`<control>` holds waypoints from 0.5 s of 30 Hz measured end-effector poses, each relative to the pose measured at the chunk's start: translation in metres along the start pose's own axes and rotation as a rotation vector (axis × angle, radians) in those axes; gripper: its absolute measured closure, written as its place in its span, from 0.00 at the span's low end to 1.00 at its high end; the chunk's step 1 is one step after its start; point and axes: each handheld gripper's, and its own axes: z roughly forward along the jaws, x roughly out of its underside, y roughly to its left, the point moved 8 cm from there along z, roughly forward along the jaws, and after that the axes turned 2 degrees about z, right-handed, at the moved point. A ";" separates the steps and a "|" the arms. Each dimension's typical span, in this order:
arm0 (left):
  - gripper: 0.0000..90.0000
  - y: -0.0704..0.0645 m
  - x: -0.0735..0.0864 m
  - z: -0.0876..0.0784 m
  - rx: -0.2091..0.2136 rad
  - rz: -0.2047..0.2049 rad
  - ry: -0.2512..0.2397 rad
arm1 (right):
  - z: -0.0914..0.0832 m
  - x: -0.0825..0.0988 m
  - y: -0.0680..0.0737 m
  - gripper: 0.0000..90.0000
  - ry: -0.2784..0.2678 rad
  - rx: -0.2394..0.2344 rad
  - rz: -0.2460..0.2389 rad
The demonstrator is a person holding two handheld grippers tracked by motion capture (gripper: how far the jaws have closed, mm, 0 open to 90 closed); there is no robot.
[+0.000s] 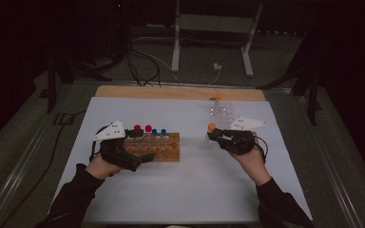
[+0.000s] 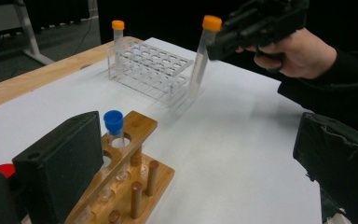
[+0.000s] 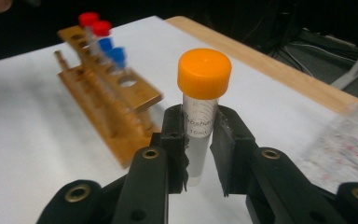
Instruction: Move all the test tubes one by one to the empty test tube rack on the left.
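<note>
Dark room, cables on floor behind; your white-topped bench (image 1: 180, 190) fills frame centre, wood edge at far side. Wooden rack (image 1: 158, 148) centre-left holds two red-capped, two blue-capped tubes. Clear rack (image 1: 224, 114) upper right holds one orange-capped tube (image 2: 117, 39). Your right tongs (image 3: 199, 140) clamped on second orange-capped tube (image 3: 201, 112), centre-right above bench, long axis near upright, cap up. Left tongs (image 2: 191, 177) agape, gripping nothing, beside wooden rack.
</note>
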 end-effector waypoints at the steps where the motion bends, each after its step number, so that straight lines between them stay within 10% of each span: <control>1: 0.03 -0.002 0.000 0.001 0.008 0.000 -0.002 | 0.001 0.002 0.004 0.84 0.003 -0.013 -0.002; 15: 0.03 -0.027 -0.002 0.020 0.035 0.029 0.025 | 0.008 0.010 0.055 0.84 0.034 -0.129 -0.059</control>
